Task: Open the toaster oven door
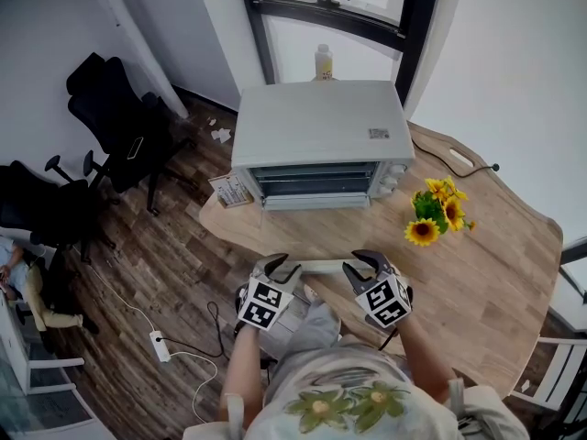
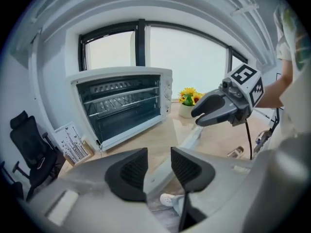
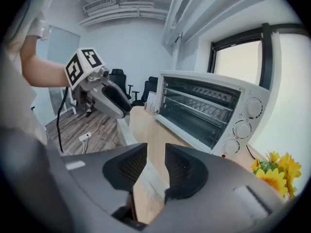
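Overhead, the toaster oven (image 1: 316, 145) sits far on the wooden table (image 1: 495, 273) beneath a window (image 1: 330, 7), with its door (image 1: 321, 266) lowered. Sunflowers (image 1: 436, 214) stand at the right and black chairs (image 1: 110, 108) at the left on the plank floor (image 1: 156, 282). The left gripper (image 1: 275, 266) and the right gripper (image 1: 367, 262) have their jaws apart, holding nothing.

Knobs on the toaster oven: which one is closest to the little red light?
The bottom knob. It is the lowest of the three, just above the red light; the other two sit higher up.

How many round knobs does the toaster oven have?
3. All sit in a column at the right end of the toaster oven's front: top knob, middle knob, bottom knob. None seem hidden.
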Motion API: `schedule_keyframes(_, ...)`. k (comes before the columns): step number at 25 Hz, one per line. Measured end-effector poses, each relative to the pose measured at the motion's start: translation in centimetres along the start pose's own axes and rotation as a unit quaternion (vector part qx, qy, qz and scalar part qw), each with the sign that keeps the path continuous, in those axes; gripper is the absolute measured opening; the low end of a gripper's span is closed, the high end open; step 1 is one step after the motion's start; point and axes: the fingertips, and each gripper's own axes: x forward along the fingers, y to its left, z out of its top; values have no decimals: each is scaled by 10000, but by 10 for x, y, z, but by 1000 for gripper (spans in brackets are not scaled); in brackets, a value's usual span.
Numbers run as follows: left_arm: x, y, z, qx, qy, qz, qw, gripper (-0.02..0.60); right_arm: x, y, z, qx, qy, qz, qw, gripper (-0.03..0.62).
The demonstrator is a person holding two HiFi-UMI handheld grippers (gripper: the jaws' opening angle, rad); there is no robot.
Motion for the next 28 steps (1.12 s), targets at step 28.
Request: schedule_keyframes(28, -107, -38, 120, -539, -2411, 766, 9660, 5, -101, 2, 94, 1322, -1956, -784, 9686, -2)
